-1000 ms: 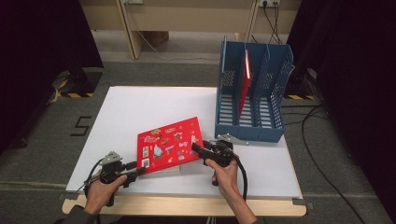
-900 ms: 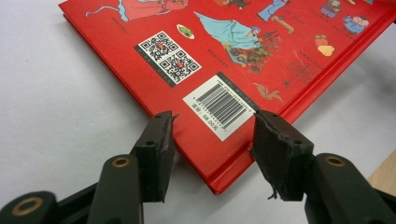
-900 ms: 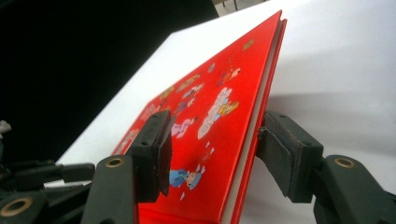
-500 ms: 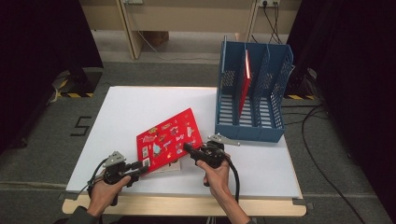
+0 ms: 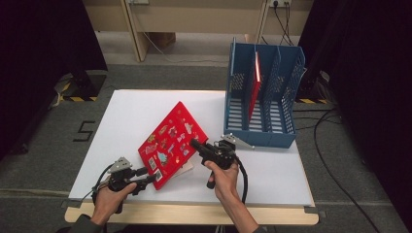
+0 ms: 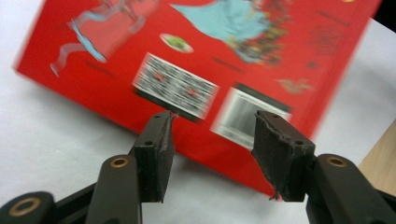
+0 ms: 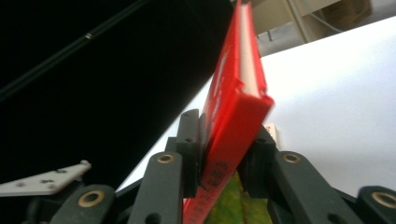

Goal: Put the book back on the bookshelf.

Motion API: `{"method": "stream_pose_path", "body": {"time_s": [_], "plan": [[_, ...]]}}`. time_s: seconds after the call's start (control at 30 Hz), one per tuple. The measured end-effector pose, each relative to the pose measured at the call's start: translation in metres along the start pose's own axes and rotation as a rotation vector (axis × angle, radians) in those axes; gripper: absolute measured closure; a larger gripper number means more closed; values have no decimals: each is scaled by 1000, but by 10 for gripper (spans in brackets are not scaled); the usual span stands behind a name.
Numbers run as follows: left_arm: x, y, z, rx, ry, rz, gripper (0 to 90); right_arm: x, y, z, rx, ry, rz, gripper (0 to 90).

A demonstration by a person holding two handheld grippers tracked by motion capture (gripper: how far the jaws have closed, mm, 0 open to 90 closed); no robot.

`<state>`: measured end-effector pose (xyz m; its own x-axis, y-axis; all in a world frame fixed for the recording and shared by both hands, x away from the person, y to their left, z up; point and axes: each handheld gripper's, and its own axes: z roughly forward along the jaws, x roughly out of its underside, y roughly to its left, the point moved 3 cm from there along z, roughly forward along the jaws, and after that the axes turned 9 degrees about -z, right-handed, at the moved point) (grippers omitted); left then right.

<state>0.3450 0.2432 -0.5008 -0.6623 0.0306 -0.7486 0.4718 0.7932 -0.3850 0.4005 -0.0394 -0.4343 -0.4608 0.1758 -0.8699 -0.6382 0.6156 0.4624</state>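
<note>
The red hardcover book with small coloured pictures on its cover (image 5: 172,144) lies tilted above the white rectangular tabletop (image 5: 136,107), its near-left corner low and its far edge raised. It sits in the front middle of the table, between the two hands.

The right gripper (image 5: 197,144) clamps the right edge of the book. In the right gripper view, the book's red spine and cover (image 7: 233,107) stand between the two black jaws, and both pads press on the cover from either side. Its jaws have just been closing, with the book between them. The person's right hand (image 5: 224,175) holds the gripper body, and a black cable loops from it toward the table edge.

The left gripper (image 5: 151,178) rests at the front left of the table, held in the person's left hand (image 5: 111,198). Its tips lie at the near-left corner of the book. In the left gripper view, the gripper (image 6: 212,154) shows its two pads apart with a gap between them; the blurred back cover with a barcode (image 6: 177,88) lies beyond the pads, not between them. The pads press on nothing.

A blue perforated plastic file rack with upright dividers (image 5: 284,121) stands at the far right of the table, well apart from the book. A second thin red book (image 5: 254,85) stands upright in one of its compartments.
</note>
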Motion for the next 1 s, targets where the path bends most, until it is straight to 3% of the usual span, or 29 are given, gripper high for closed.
{"method": "stream_pose_path", "body": {"time_s": [0.07,0.17,0.2,0.27,0.3,0.37,0.4,0.47,0.6,0.83,1.0], "plan": [[0,0,0,0,2,1,471,-3,2,-2,-15,-16,7,757],[1,0,1,-2,10,2,471,-6,5,-4,-15,-18,-21,773],[1,1,1,-3,11,3,471,-10,7,-7,-41,-26,-35,782],[1,0,1,-2,14,1,471,-11,9,-7,-44,-28,-58,782],[1,0,2,-2,19,2,471,-16,15,-10,-46,-21,-112,783],[1,1,2,0,16,4,471,-17,17,-10,-49,-21,-122,785],[1,1,2,-4,16,1,471,-19,22,-11,-61,-16,-159,787],[0,4,1,-10,10,-2,469,-20,24,-12,-62,-14,-176,787],[-2,16,-6,-37,-15,-27,457,-24,29,-16,-104,-2,-231,791],[-6,32,-9,-84,-42,-57,409,-22,30,-21,-110,-3,-242,790],[-6,34,-7,-73,-23,-54,408,-23,37,-21,-110,5,-269,787]]}}
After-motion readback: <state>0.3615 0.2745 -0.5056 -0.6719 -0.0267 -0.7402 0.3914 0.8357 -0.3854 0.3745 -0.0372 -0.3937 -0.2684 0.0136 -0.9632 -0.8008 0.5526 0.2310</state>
